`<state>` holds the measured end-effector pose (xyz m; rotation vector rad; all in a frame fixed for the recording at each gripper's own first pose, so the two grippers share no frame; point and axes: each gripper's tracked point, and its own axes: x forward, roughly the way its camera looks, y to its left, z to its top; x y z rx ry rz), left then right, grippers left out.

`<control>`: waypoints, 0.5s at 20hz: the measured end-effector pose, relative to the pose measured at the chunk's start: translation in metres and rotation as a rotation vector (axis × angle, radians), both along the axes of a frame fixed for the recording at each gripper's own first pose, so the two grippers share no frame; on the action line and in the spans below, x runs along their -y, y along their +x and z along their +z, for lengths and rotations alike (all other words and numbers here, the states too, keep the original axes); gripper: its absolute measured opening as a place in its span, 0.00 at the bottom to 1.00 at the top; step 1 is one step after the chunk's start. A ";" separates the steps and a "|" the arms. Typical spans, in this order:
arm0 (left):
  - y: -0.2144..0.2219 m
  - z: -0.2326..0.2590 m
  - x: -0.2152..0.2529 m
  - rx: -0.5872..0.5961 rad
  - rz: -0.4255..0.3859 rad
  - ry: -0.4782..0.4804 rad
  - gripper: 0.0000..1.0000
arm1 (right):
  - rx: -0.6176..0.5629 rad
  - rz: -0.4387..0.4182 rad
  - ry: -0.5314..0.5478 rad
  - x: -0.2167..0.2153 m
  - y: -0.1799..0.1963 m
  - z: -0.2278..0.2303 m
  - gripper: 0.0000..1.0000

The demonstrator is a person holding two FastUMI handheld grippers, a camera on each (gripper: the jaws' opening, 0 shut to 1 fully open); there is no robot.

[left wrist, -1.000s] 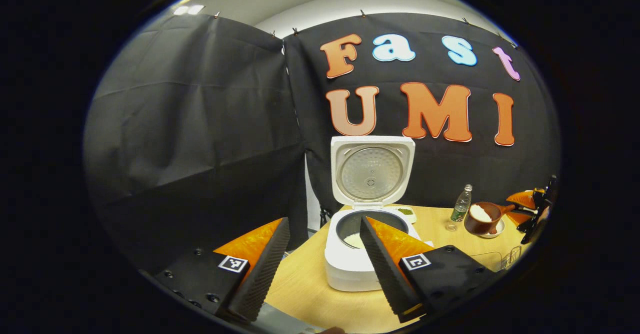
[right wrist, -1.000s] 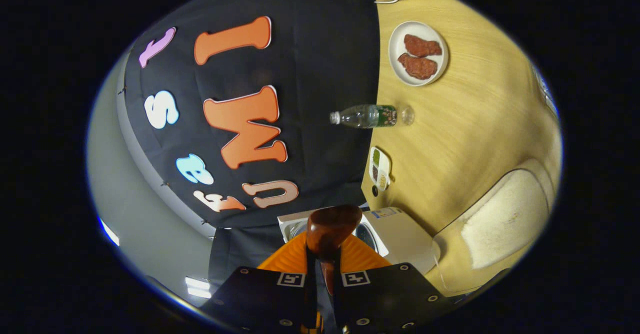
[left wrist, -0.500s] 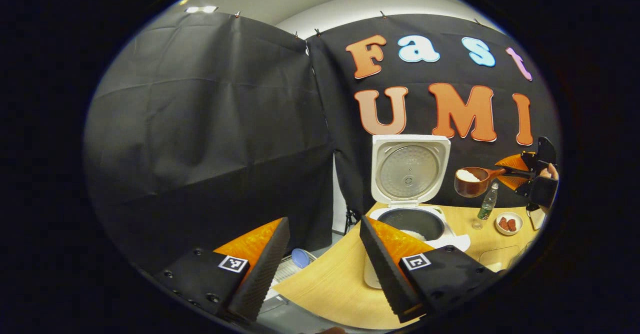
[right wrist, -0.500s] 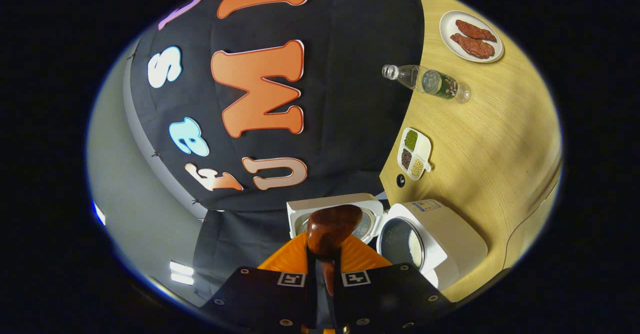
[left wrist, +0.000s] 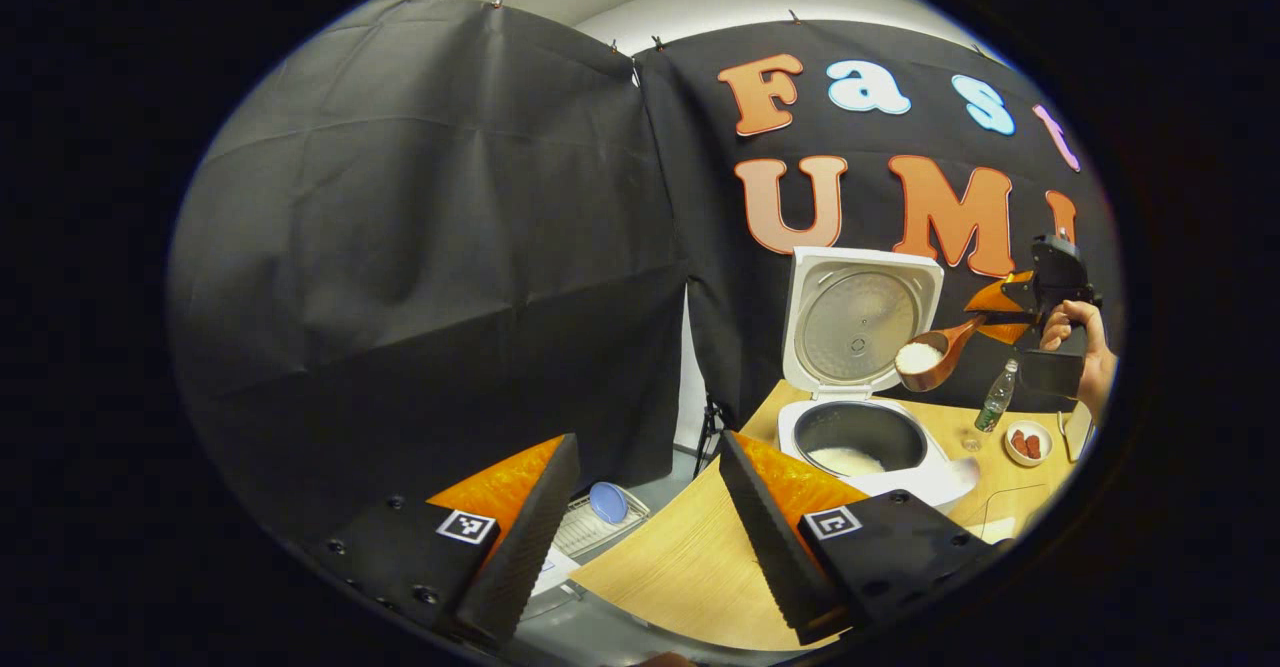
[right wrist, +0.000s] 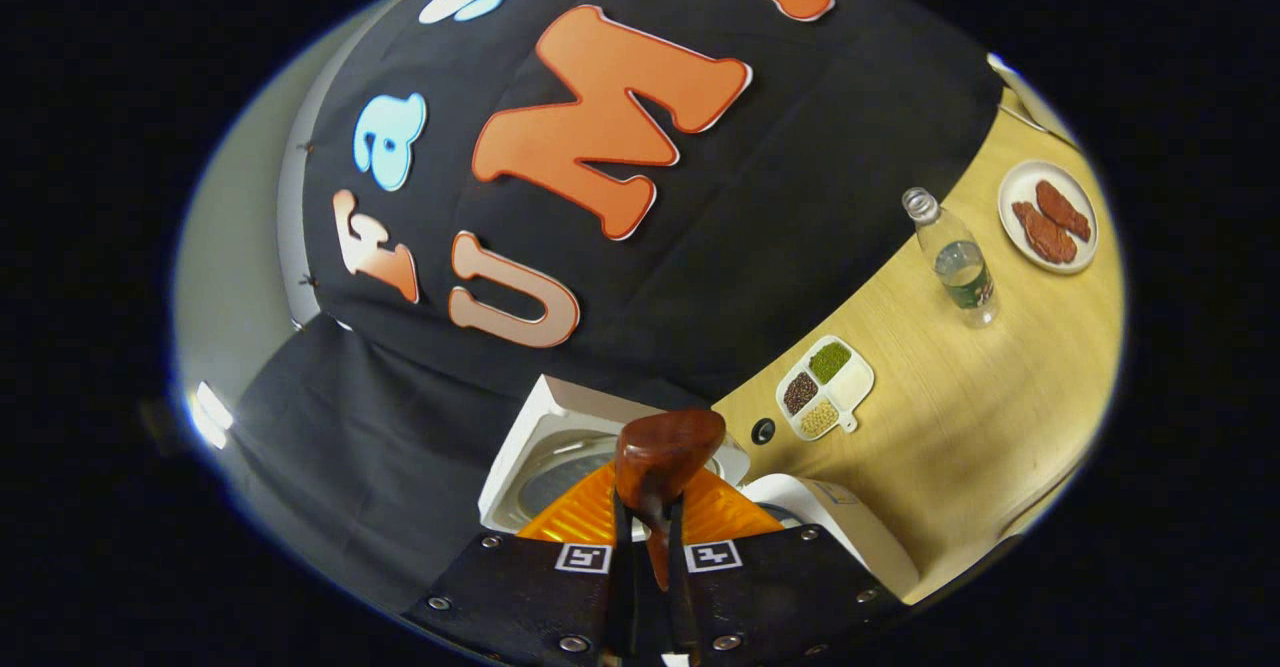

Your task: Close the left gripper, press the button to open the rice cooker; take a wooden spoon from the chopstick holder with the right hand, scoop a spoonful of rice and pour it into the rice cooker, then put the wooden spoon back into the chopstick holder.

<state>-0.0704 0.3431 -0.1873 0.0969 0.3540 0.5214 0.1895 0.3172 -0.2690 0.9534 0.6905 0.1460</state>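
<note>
Wooden spoon, left gripper view: we see the wooden spoon [left wrist: 928, 357] loaded with white rice, hanging in the air in front of the raised lid, above the rice cooker [left wrist: 862, 442].
Cooker: lid upright, pot open, rice on its bottom.
Right gripper, left gripper view: the right gripper [left wrist: 1000, 315], held by a hand [left wrist: 1085, 352], clamps the spoon's handle.
Left gripper: we see the left gripper [left wrist: 640, 527] with its fingers wide apart, empty, well short of the cooker.
Surface: a wooden table [left wrist: 690, 572]; a bottle [left wrist: 995, 399] and a plate [left wrist: 1027, 443] stand beyond the cooker.
Wooden spoon, right gripper view: the bowl's brown back juts up between our own fingers, which press the handle.
Table, right gripper view: a sectioned dish [right wrist: 825, 388] of grains lies near the cooker.
</note>
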 end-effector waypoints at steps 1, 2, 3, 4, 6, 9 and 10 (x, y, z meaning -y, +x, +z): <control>0.002 -0.003 -0.005 -0.009 -0.005 0.006 0.96 | 0.009 0.009 -0.047 -0.003 0.002 -0.001 0.12; 0.006 -0.003 -0.007 -0.016 -0.011 0.006 0.96 | 0.017 0.020 -0.075 -0.006 0.004 -0.002 0.12; 0.010 -0.004 -0.008 -0.018 -0.022 -0.001 0.89 | 0.029 0.030 -0.106 -0.010 0.004 -0.002 0.12; 0.014 -0.005 -0.007 -0.020 -0.037 -0.013 0.89 | 0.042 0.032 -0.127 -0.013 0.006 -0.001 0.12; 0.015 -0.009 -0.005 -0.031 -0.061 -0.016 0.90 | 0.055 0.034 -0.179 -0.015 0.007 -0.004 0.12; 0.022 -0.007 -0.009 -0.040 -0.082 0.002 0.90 | 0.064 0.019 -0.205 -0.014 0.014 -0.003 0.12; 0.023 -0.007 -0.009 -0.041 -0.086 0.003 0.90 | 0.069 0.021 -0.209 -0.015 0.015 -0.001 0.12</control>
